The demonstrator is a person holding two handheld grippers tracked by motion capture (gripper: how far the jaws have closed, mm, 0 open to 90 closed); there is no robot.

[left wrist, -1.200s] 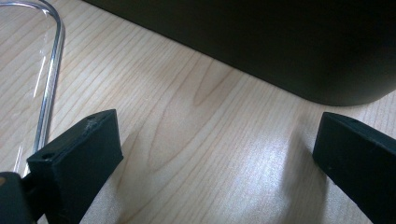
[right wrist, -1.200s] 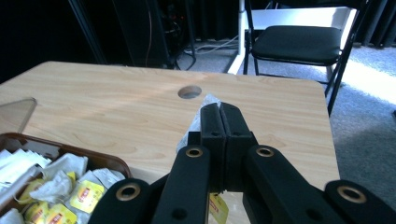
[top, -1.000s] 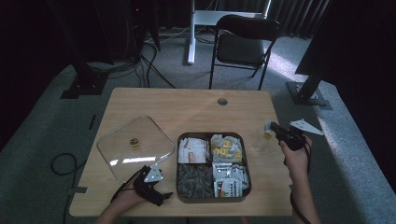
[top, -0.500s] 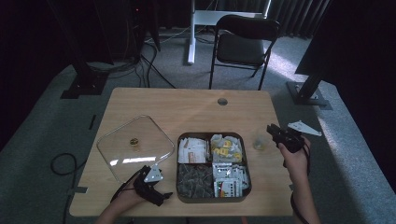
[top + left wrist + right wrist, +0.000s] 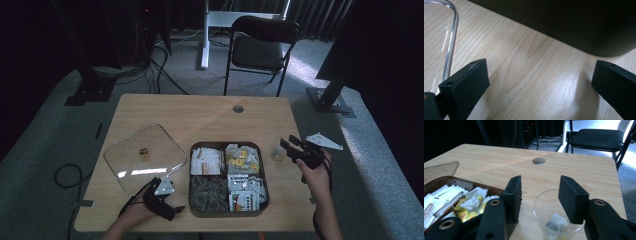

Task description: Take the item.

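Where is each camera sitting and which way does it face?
High view: above the person's side, facing forward and down on the wooden table; both forearms show.
Left gripper view: low on the left hand-held gripper, facing the tray's dark wall.
Right gripper view: over the plastic cup, facing the chair.
Shared: table, tray.

A four-compartment tray (image 5: 265,172) is sitting on the table (image 5: 200,112) near its front edge. A clear lid (image 5: 145,157) is lying flat just left of the tray. A clear cup (image 5: 278,154) is standing just right of it, with a tea bag (image 5: 555,223) lying inside. Sachets (image 5: 206,161) are filling the tray's compartments. A folding chair (image 5: 260,47) is standing behind the table.
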